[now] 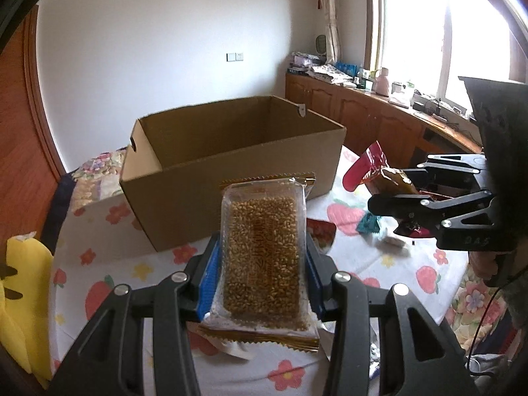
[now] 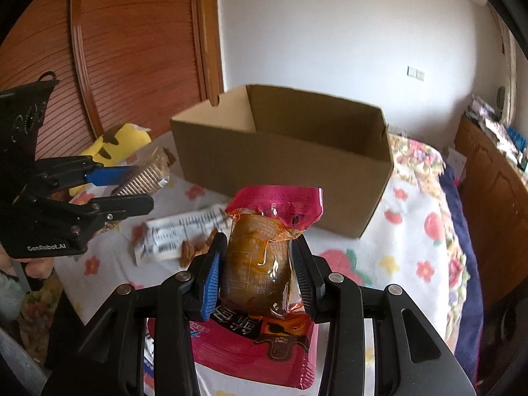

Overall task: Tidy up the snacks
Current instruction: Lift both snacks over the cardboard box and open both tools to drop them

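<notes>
Two packets are held clear of the floral tablecloth (image 1: 138, 267) before the open brown cardboard box (image 1: 231, 165): the clear-wrapped golden grain bar (image 1: 264, 250) is clamped in the left gripper (image 1: 262, 277), the red-topped brown sauce pouch (image 2: 260, 264) in the right gripper (image 2: 259, 280).

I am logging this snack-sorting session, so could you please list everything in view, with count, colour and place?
cardboard box: one, brown, open, at the far side of the table
grain bar packet: one, clear with gold edges, in the left gripper
sauce snack pouch: one, red and brown, in the right gripper
red snack bag: one, under the right gripper
white wrapper: one, on the tablecloth
tablecloth: one, white floral
plush toy: one, yellow, beside the box
left gripper: black, shut
right gripper: black, shut
</notes>
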Demonstrator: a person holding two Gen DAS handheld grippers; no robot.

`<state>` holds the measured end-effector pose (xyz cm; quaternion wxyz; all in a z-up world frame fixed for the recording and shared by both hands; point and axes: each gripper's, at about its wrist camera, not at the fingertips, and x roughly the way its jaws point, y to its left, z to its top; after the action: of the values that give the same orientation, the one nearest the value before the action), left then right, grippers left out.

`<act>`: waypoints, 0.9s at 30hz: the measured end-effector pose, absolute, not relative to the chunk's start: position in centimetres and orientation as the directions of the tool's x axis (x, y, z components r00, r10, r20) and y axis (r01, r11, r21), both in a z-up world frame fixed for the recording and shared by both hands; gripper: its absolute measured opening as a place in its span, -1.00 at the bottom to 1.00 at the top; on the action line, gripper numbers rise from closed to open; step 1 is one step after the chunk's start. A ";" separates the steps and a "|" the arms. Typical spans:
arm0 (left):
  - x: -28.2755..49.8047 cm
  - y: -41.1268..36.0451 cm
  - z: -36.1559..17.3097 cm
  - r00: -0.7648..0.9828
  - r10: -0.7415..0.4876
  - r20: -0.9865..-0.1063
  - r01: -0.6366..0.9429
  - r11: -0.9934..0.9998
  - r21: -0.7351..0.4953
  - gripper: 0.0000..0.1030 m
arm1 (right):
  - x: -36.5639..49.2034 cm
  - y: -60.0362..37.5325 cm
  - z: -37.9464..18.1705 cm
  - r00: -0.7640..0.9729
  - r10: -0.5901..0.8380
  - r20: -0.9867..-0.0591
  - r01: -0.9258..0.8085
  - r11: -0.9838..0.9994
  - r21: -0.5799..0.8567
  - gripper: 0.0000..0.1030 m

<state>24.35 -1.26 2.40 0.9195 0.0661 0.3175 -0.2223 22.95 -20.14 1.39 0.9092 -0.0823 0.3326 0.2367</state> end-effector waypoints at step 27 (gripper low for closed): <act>33.8 1.3 6.8 0.803 -0.320 -0.504 0.374 0.928 0.007 -0.14 | 31.7 -19.8 4.8 0.735 0.426 -0.528 -0.513 0.858 -0.022 -0.22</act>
<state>33.80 1.26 6.77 0.9479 0.0529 0.2555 -0.1829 31.66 -19.83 4.83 0.9276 -0.0831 0.2619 0.2530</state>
